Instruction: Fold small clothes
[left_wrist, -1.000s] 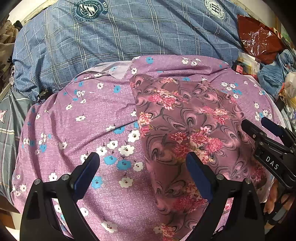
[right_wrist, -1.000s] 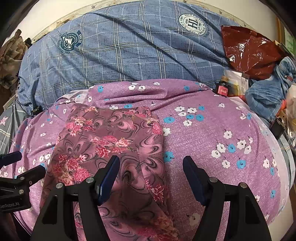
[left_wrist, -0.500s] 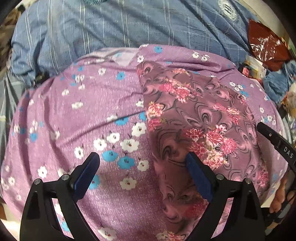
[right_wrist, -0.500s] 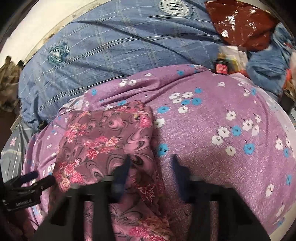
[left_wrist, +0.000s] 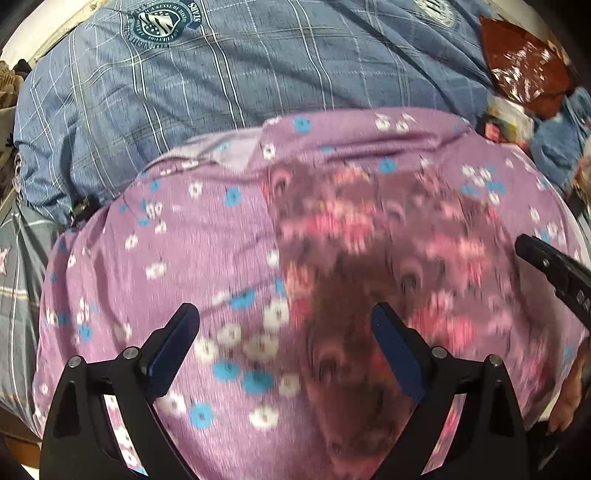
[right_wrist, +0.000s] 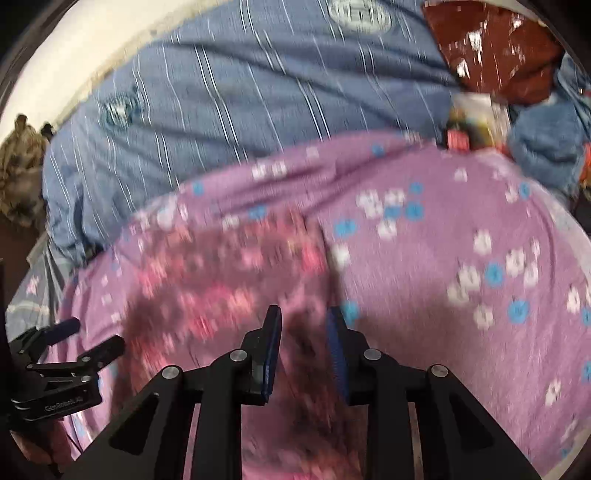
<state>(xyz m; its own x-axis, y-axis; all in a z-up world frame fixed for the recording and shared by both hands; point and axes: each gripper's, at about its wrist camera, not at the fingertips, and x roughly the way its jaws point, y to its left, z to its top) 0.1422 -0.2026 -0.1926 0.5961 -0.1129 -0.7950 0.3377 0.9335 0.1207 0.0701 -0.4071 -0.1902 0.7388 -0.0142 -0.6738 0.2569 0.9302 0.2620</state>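
Left wrist view: the left gripper (left_wrist: 284, 332) is spread wide above the floral garment's (left_wrist: 388, 266) left edge. Right wrist view shows the right gripper (right_wrist: 304, 338) narrowed around the garment's right-hand fold, contact blurred. Farther off, the garment lies on a purple flowered sheet (right_wrist: 461, 240), with a blue plaid quilt (left_wrist: 240, 74) behind.

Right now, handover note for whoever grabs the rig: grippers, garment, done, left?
Left gripper: open, empty, over the near left edge of the dark floral garment.
Right gripper: jaws narrowed with a gap between them, at the garment's near right edge; whether it pinches cloth is blurred.
Garment lies on the purple flowered sheet, looking already folded narrow.
Left: grip both near corners, fold toward the blue plaid bedding, smooth.
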